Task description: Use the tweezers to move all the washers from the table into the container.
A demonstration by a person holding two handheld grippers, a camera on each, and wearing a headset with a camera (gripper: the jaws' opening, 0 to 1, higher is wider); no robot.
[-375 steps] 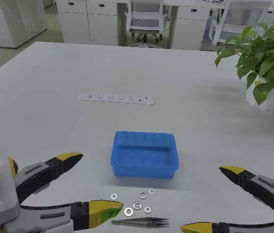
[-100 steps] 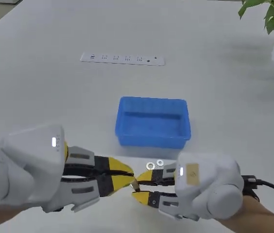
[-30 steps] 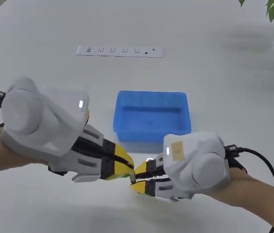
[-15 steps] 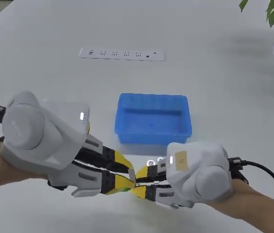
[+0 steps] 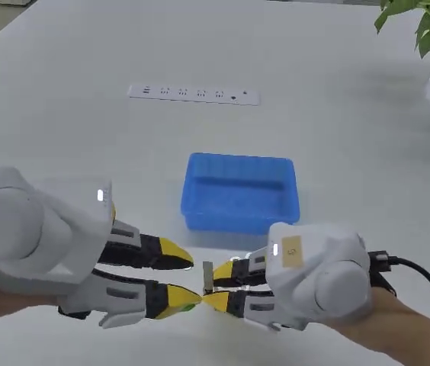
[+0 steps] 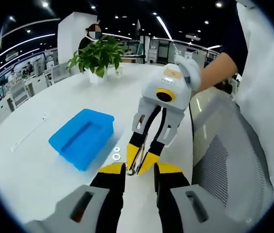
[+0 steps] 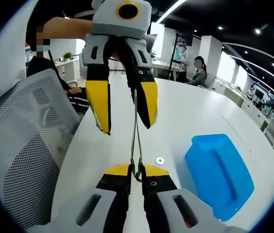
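While the right tongs point(image 7: 137, 171) are clenched on the tweezers point(image 5: 207, 276), the left tongs point(image 5: 181, 280) are released, jaws straddling the other end without pinching it. The tweezers' long axis runs straight from one set of tongs to the other, nose to nose, by the near edge of the counter point(image 5: 337, 114). The washers point(image 6: 116, 149) lie on the counter just beyond, between the tongs and the near wall of the blue container point(image 5: 238, 162). Right tongs look closer to them imo. Can't tell which tweezer end is the pointy one. White counter, power strip point(image 5: 194, 94) toward the far edge, plant point(image 5: 428, 38) by the far right corner, open office around.
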